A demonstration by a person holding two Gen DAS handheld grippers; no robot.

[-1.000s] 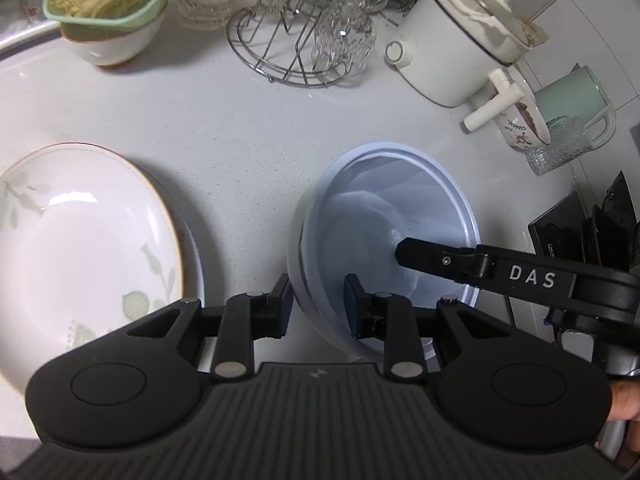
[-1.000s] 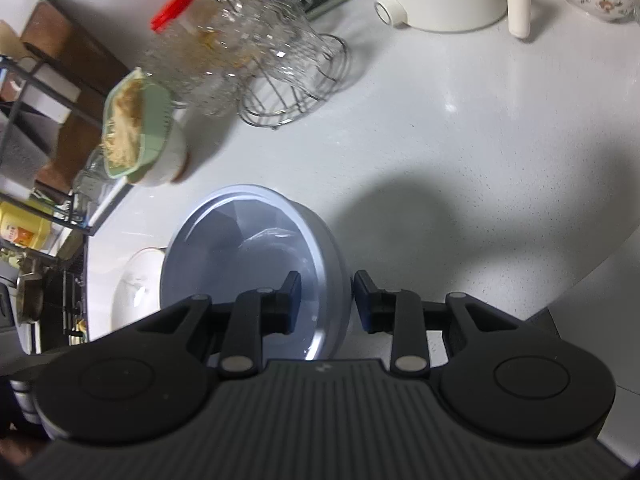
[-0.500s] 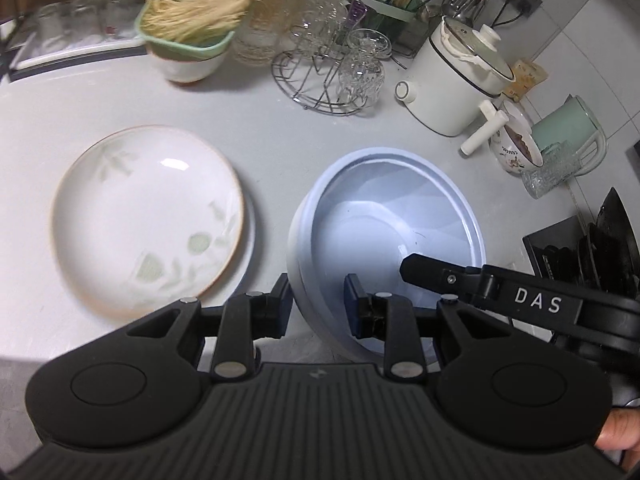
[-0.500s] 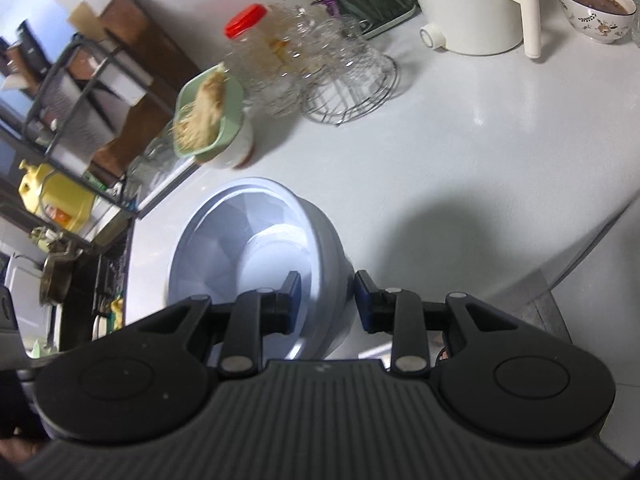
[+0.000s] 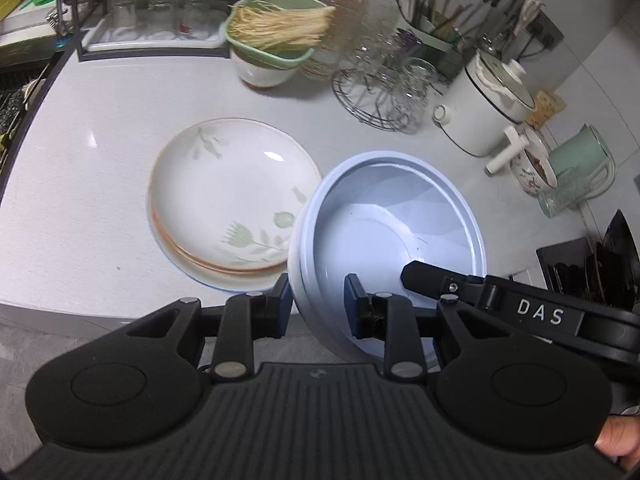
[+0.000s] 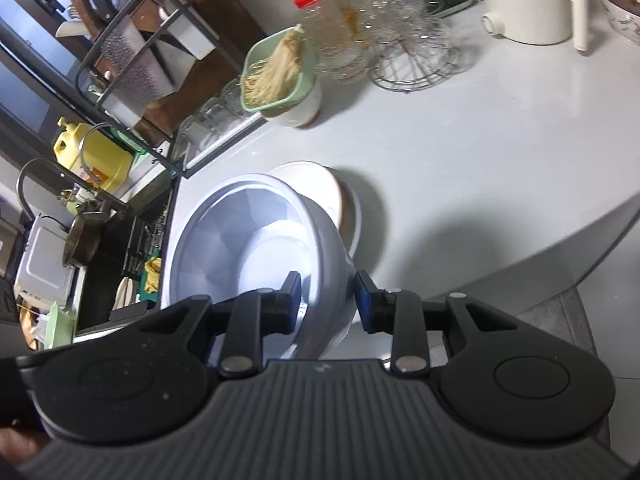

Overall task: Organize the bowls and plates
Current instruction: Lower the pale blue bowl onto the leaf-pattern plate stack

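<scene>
Bowl (image 5: pixel 394 236), pale blue and wide, sits in the carrying step: both tools grip it by its rim and it appears to hang clear of the white desk (image 5: pixel 100 152). In the left wrist view the left tool (image 5: pixel 316 306) clamps the wall at the bowl's 7 o'clock, one pad outside and one inside. The right tool (image 6: pixel 327 296) does the same on the opposite side; its black finger reaches over the rim at about 4 o'clock in the left view.

At the bowl's 9 o'clock lies the stack of plates (image 5: pixel 228 196), cream with green leaf prints and a brown edge, flat on the desk. In both views the bowl's wall overlaps the stack's near edge, so it seems to be just beside or partly above the plates; whether they touch cannot be told.

Judging from this, the bowl is likely meant to go on the stack or beside it. The next move calls for both hands travelling together and level, so the rim does not twist between the pads, then a slow descent, centred, before either grip lets go.

Farther off, at 12 o'clock, stand a green basket of noodles (image 5: pixel 272 32) and a wire rack of glasses (image 5: pixel 380 92).
</scene>
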